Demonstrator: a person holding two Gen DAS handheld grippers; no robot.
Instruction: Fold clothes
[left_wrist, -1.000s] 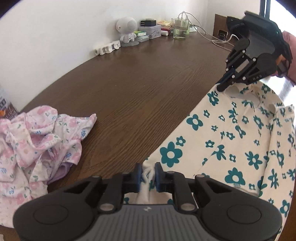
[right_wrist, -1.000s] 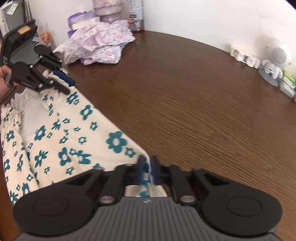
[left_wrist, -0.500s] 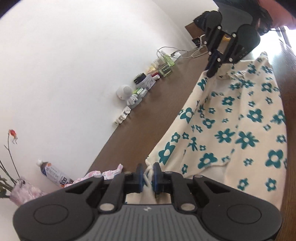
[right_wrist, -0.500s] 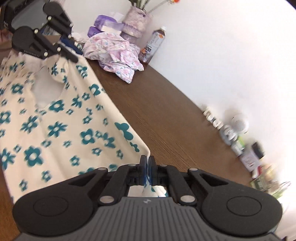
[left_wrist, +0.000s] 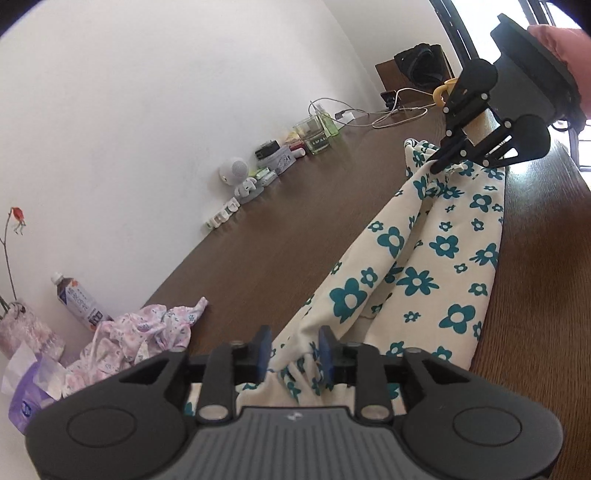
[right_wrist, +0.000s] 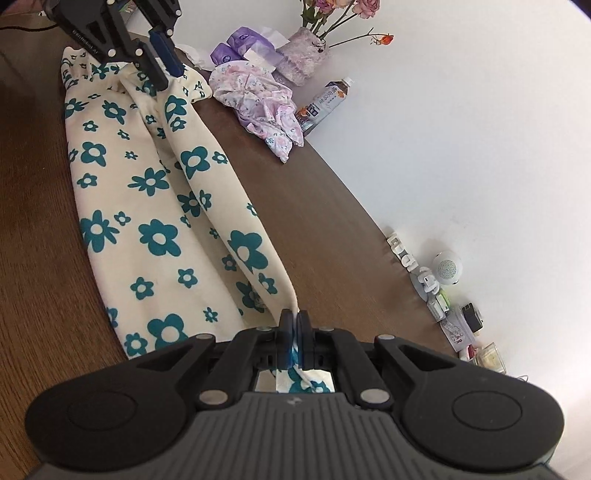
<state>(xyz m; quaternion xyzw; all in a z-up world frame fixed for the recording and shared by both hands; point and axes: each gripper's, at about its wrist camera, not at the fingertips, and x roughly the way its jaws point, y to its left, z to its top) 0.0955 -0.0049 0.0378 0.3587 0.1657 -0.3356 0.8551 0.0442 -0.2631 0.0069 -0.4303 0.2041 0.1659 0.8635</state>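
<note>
Now the floral garment (left_wrist: 424, 273) lies lengthwise on the wooden table (left_wrist: 280, 236), 1 long edge folded over. Opening its jaws, the left gripper (left_wrist: 295, 349) releases its cloth end, while the right gripper (right_wrist: 294, 326) pinches the opposite end, likely keeping the fold taut.

Soft matt cloth garment (left_wrist: 436, 266); grained wood table (left_wrist: 288, 236).

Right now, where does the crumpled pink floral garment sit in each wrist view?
Left wrist view: crumpled pink floral garment at lower left, on the brown wooden table.
Right wrist view: top centre, beside the purple tissue packs.
Shared landmark: the labelled drink bottle next to it.
</note>
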